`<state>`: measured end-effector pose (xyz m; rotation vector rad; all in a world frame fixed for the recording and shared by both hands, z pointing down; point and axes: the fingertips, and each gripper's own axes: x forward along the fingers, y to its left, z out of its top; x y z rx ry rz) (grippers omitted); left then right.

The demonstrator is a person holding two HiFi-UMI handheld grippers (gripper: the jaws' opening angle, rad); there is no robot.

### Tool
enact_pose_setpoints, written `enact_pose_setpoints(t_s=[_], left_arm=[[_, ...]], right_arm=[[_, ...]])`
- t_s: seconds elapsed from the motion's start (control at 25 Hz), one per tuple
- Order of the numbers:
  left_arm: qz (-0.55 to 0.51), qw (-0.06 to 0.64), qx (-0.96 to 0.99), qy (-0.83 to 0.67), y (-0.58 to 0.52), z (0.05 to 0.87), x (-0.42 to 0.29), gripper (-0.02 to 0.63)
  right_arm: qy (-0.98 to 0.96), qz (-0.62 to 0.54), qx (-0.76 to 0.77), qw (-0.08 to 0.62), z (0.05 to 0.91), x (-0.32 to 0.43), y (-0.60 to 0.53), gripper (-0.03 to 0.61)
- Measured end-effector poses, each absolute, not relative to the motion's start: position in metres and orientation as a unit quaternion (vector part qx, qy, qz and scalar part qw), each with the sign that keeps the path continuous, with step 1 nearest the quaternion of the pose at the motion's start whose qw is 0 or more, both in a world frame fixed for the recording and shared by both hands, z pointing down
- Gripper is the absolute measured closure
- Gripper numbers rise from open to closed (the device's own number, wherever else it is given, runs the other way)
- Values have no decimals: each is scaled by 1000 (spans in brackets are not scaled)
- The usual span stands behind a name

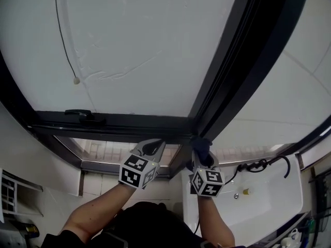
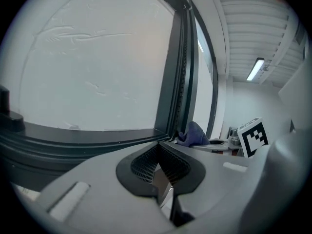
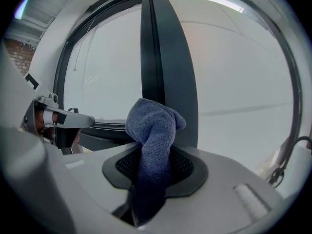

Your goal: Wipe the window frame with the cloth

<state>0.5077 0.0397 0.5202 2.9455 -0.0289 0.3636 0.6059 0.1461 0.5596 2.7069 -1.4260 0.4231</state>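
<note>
Two grippers show, the left gripper (image 1: 151, 145) and the right gripper (image 1: 201, 150), each carrying one marker cube (image 1: 138, 171) (so two cubes in all). There is one blue cloth (image 3: 153, 130), one dark window frame (image 1: 227, 66), one window handle (image 1: 83, 115), one hanging cord (image 1: 64, 40), one white sink (image 1: 264, 200) and one ceiling light (image 2: 255, 68)

No readable text, labels, brands or numbers anywhere.
</note>
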Motion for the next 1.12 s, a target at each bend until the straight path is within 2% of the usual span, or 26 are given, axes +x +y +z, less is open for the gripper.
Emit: enact_pose_setpoints(t_s=[0.16,0.4,0.88,1.12], left_arm=[[126,106,986,-25,39,531,506,620],[142,89,986,-27,43,542,511,620],[138,100,981,-97,29,548,522,620],[130,106,978,-122,12,548,502,620]], right_arm=[[-478,143,866,27,565,601,140,451],[-500,148,853,32,571,608,127,451],[-577,154,801,33,568,605,103,453],[-603,155,781,50,569,589,80,453]])
